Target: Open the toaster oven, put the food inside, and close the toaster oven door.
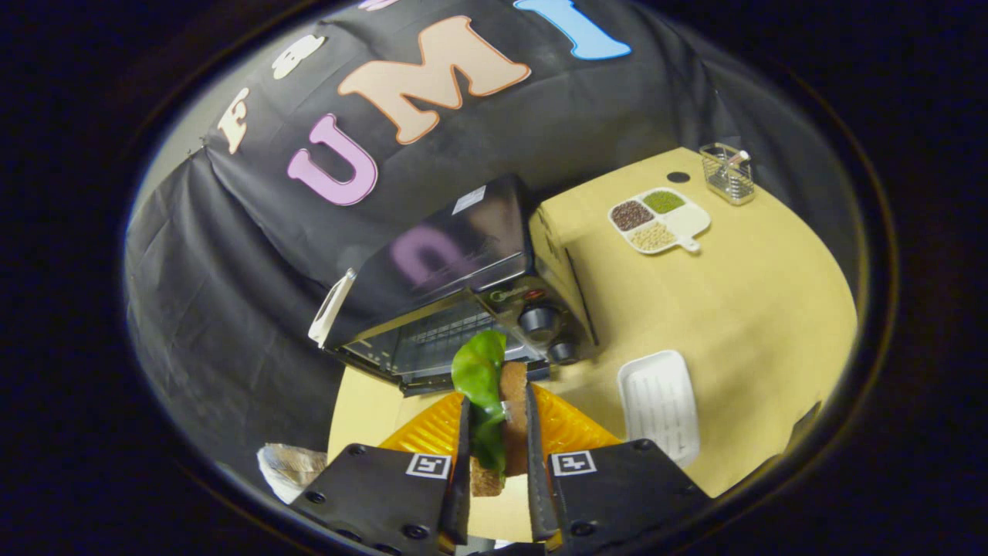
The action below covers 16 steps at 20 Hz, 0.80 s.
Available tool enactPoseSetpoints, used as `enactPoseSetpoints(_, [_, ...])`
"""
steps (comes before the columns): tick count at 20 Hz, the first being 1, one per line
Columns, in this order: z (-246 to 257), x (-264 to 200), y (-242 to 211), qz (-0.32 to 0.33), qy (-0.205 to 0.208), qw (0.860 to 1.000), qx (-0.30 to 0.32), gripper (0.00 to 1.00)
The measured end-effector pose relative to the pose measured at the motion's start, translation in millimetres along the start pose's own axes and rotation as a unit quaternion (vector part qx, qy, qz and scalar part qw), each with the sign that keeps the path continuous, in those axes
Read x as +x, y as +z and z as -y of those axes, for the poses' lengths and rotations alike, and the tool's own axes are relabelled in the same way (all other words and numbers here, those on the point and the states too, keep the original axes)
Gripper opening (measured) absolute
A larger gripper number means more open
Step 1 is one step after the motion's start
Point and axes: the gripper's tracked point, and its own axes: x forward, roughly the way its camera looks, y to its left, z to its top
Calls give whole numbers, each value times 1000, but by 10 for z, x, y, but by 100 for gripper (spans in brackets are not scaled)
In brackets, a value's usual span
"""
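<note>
The bench point(741, 309) carries the toaster oven point(455, 293) at its far left corner, against the booth's wall, its glass door point(421, 351) facing the gripper. A white ridged tray point(660, 405) lies near the bench's front edge, just right of the fingers. A divided dish of grains point(658, 220) and a wire basket point(727, 174) sit toward the far right corner. The gripper point(498, 432) is narrowed, both fingers pressing a sandwich point(494, 409) with a lettuce leaf, held upright just before the oven.
</note>
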Motion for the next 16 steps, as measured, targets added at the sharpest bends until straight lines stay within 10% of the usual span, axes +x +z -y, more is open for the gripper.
enactPoseSetpoints(16, [-646,1128,-126,29,72,968,238,33])
